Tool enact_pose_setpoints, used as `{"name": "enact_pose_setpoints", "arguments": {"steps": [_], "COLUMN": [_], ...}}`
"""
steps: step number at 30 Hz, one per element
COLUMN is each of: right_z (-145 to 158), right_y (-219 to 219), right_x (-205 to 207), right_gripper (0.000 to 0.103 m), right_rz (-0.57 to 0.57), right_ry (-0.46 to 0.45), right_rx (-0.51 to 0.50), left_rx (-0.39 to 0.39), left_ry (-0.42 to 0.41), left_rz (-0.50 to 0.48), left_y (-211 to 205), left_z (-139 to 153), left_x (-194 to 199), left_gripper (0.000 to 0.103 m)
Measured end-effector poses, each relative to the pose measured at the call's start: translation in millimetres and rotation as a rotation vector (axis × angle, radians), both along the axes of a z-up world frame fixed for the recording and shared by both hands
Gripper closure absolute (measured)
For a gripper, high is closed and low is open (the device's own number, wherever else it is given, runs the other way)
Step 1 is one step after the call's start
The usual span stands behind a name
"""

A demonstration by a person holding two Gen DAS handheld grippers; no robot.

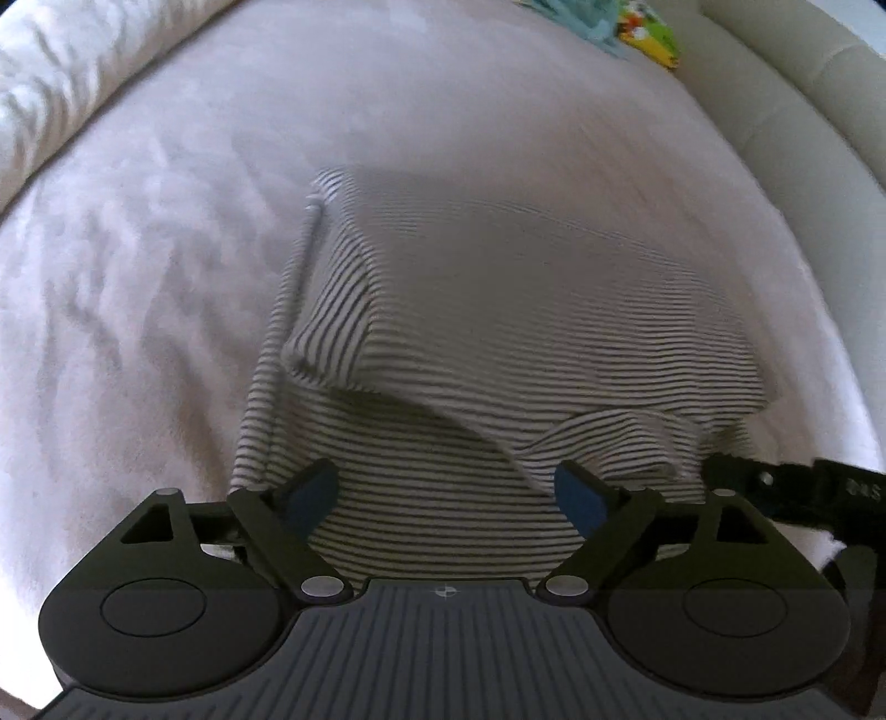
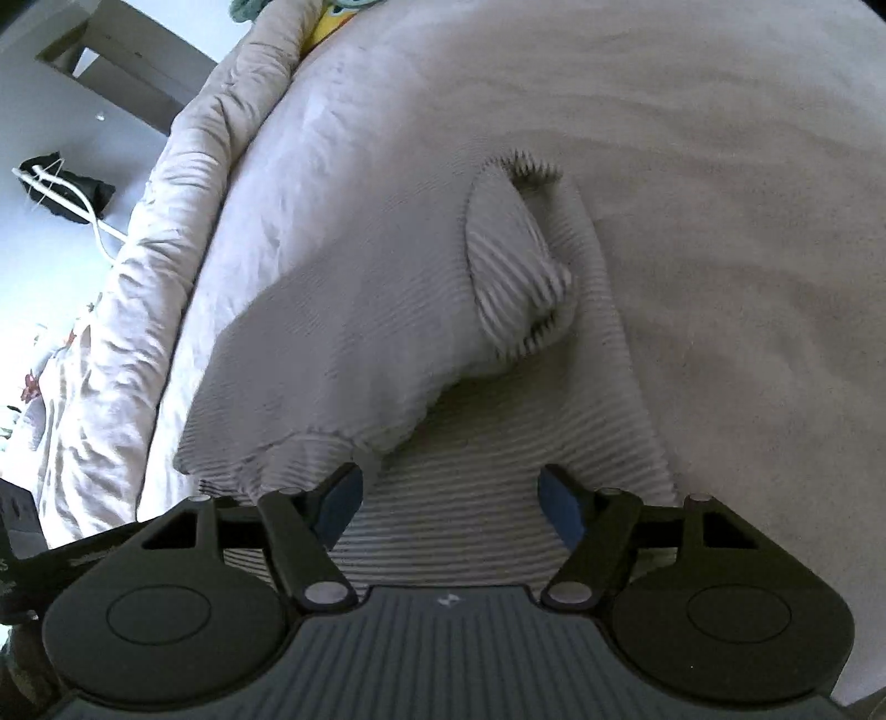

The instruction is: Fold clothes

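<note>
A grey-and-white striped garment (image 1: 498, 310) lies on the pale bed sheet (image 1: 166, 277), its upper part folded down over the lower part. My left gripper (image 1: 448, 495) hovers over the garment's near edge, open, with nothing pinched between its blue pads (image 1: 313, 493). Part of the right gripper's black body (image 1: 775, 482) shows at the right edge. In the right wrist view the same garment (image 2: 343, 321) shows a sleeve bunched on top (image 2: 515, 277). My right gripper (image 2: 451, 501) is open above the striped cloth, and its blue pads (image 2: 562, 504) hold nothing.
A rumpled duvet roll (image 1: 61, 83) runs along the left side of the bed, also seen as the duvet (image 2: 183, 221). A cream padded bed frame (image 1: 803, 111) curves on the right. A colourful item (image 1: 648, 33) and teal cloth lie at the far end. A black object with a white cable (image 2: 61, 188) lies on the floor.
</note>
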State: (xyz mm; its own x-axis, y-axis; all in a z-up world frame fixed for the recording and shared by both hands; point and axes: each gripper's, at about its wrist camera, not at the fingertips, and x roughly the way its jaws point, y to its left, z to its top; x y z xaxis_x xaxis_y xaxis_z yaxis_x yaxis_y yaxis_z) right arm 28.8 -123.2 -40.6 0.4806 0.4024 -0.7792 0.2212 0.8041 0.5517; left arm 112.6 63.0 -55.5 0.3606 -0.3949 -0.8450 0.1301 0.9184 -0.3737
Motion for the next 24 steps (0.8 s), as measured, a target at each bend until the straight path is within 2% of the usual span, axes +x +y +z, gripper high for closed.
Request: {"name": "enact_pose_setpoints", "arguments": {"steps": [4, 6, 7, 10, 12, 15, 18, 21, 23, 24], "right_z": [4, -1, -5, -19, -21, -9, 4, 7, -2, -7], "right_y": [-21, -27, -28, -26, -24, -28, -34, -33, -31, -31], "right_x": [10, 15, 18, 26, 34, 49, 65, 76, 77, 76], "right_gripper": [0.027, 0.027, 0.026, 0.022, 0.021, 0.021, 0.021, 0.021, 0.021, 0.021], "right_rz": [-0.029, -0.058, -0.075, -0.128, -0.147, -0.152, -0.164, -0.142, -0.128, -0.132], "right_ry": [0.014, 0.034, 0.046, 0.06, 0.048, -0.004, -0.062, -0.051, 0.003, 0.022], "right_rx": [0.088, 0.147, 0.174, 0.214, 0.224, 0.221, 0.277, 0.214, 0.136, 0.138], "left_rx": [-0.158, -0.237, -0.251, -0.281, -0.3, -0.314, -0.362, -0.34, -0.31, -0.305], "left_ry": [0.068, 0.142, 0.152, 0.168, 0.154, 0.1, 0.053, 0.031, 0.067, 0.089], "left_rz": [0.019, 0.031, 0.049, 0.107, 0.157, 0.16, 0.144, 0.134, 0.147, 0.153], "left_y": [24, 30, 31, 34, 41, 49, 58, 63, 67, 70], "left_z": [1, -9, -14, -28, -26, -10, 6, 9, -1, -7], "left_x": [14, 19, 21, 30, 40, 56, 69, 72, 67, 64], "left_gripper": [0.009, 0.009, 0.009, 0.009, 0.009, 0.009, 0.009, 0.008, 0.008, 0.008]}}
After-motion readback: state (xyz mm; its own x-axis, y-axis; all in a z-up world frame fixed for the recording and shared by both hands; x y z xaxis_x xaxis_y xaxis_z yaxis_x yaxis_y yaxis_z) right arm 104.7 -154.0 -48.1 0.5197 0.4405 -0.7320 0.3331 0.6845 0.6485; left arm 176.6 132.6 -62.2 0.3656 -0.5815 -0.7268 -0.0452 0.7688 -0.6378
